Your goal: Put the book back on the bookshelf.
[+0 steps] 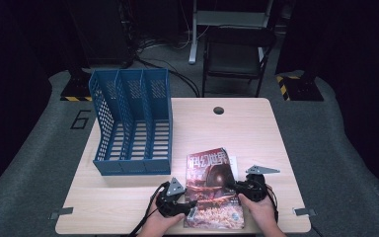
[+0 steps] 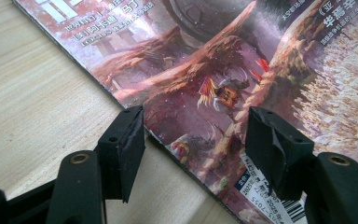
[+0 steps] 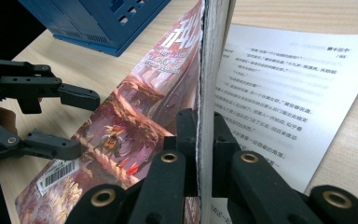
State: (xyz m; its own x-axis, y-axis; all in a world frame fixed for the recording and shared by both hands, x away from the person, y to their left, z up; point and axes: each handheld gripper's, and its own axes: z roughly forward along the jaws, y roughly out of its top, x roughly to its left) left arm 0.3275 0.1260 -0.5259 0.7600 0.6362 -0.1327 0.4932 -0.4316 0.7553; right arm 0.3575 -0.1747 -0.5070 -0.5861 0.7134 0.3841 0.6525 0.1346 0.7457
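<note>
On the wooden table (image 1: 256,128), lower centre of frame, the magazine (image 1: 212,187) lies unfiled; the right gripper (image 3: 205,140) pinches its edge, the left gripper (image 2: 193,140) gapes beside it. The blue file rack (image 1: 133,123), upper left, likely awaits it.

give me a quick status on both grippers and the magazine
Right gripper shut on magazine edge, pages lifted. Left gripper open, jaws straddling its opposite edge. Blue file rack stands apart, nothing blocking.
</note>
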